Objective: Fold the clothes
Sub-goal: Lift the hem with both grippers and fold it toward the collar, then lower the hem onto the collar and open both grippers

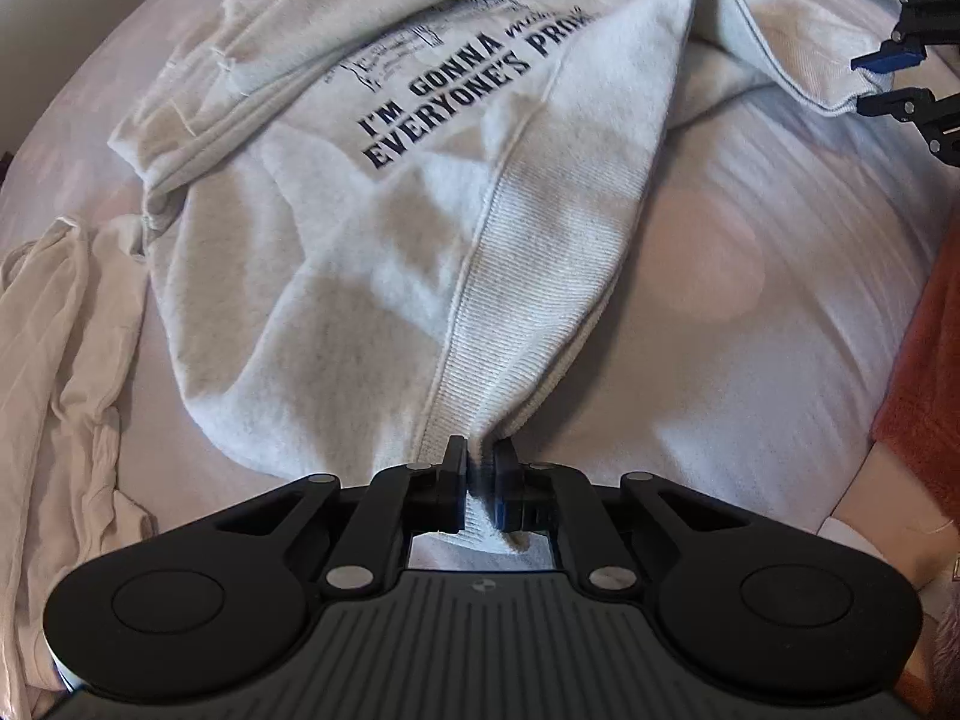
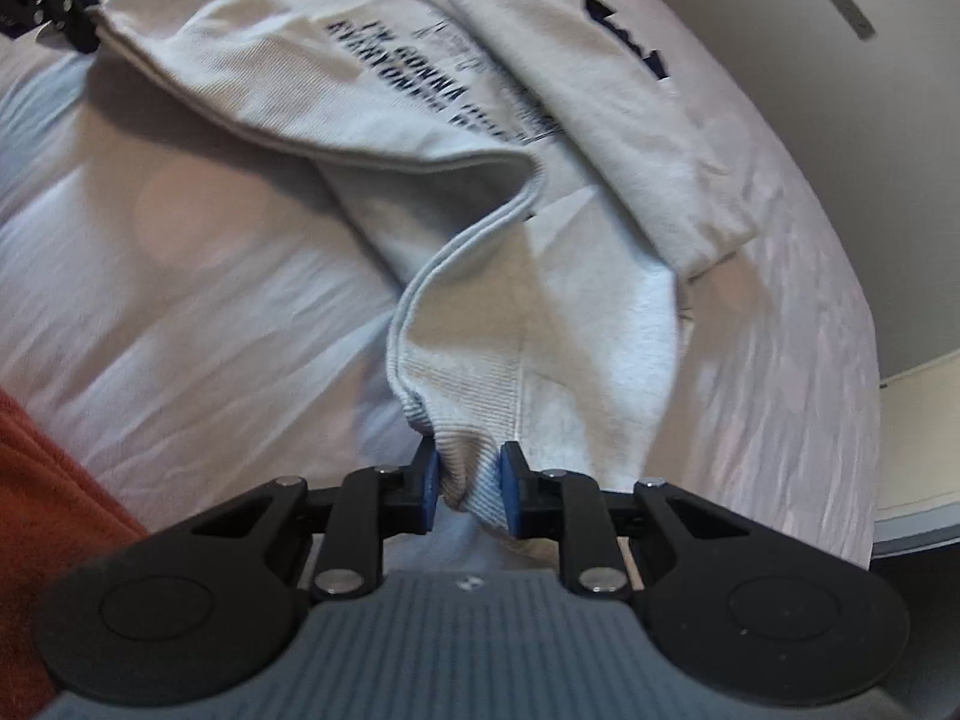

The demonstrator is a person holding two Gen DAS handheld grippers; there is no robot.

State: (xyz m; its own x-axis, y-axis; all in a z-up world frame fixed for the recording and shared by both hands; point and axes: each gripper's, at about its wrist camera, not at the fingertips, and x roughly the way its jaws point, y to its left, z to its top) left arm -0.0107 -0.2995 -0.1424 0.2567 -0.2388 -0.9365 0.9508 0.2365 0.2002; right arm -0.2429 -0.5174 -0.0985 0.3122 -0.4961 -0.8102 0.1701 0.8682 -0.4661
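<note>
The left gripper [image 1: 480,468] was matte black, with two round discs at its near corners and a grey ribbed plate between them. Silver rivet heads marked the joints of its angular linkage arms. Its fingertips [image 1: 454,468] looked black. The right gripper [image 2: 465,480] had the same black body, grey ribbed plate and silver rivets, but its pads [image 2: 427,483] were blue. A small pale mark sat on each plate.

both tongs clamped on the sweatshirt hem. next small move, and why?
Probably carry the hem up over the print. The left tongs and right tongs each pinch the ribbed hem of the grey sweatshirt, which sags between them, with its sleeve folded across the chest.
</note>
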